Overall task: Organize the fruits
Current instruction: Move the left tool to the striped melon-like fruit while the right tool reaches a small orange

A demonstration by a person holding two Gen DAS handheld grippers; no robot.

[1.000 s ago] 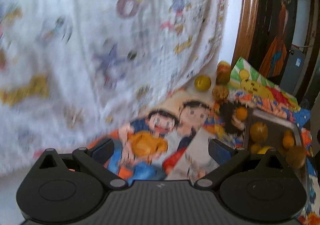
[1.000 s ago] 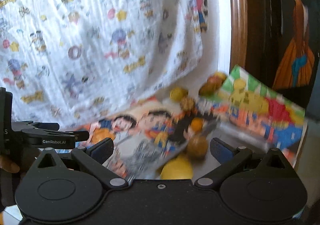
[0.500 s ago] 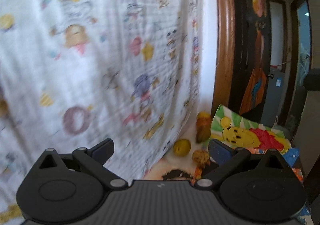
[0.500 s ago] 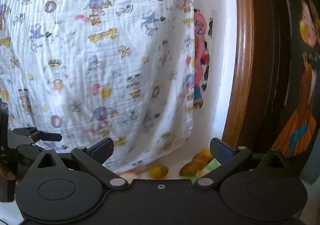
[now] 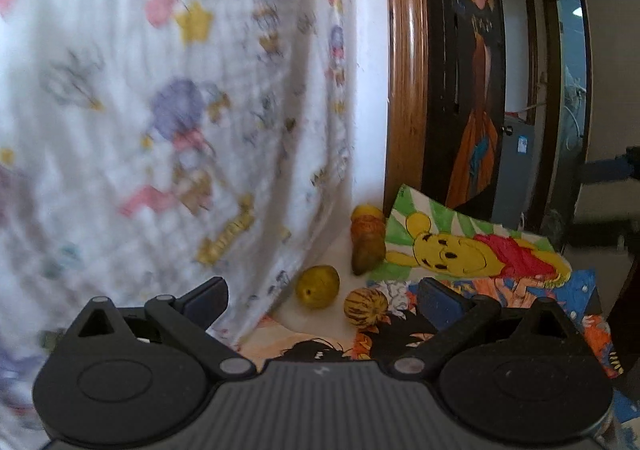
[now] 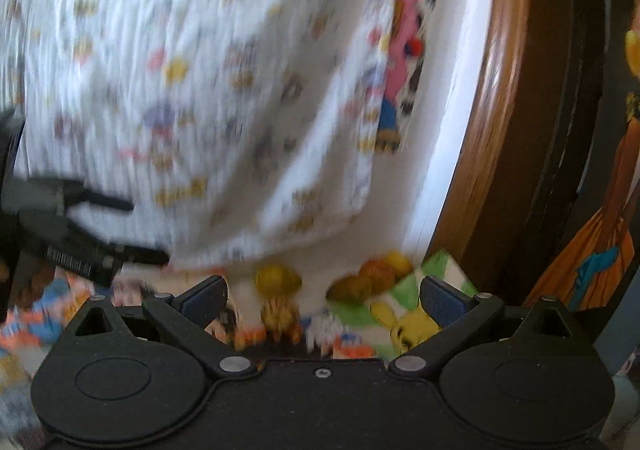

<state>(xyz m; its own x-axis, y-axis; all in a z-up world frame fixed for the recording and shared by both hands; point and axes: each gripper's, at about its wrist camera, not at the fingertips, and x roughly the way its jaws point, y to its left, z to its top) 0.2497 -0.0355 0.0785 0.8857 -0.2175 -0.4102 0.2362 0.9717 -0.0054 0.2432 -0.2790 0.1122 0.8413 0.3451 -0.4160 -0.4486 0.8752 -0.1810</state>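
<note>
Fruits: yellow-green fruit [image 5: 317, 286] and striped fruit [image 5: 366, 307] near the cartoon cloth [image 5: 168, 122], on the table edge | left gripper [image 5: 322, 296] spread, empty | right gripper [image 6: 322, 296] spread, empty

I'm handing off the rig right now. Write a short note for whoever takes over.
Left gripper: open, empty. Right gripper: open, empty.
Four fruits lie loose by the wall: yellow fruit, striped fruit, brown fruit, and another yellow one behind it.
No tray or bowl in view now.
Done: cannot tell from these views.
Left: pick up those four.
</note>
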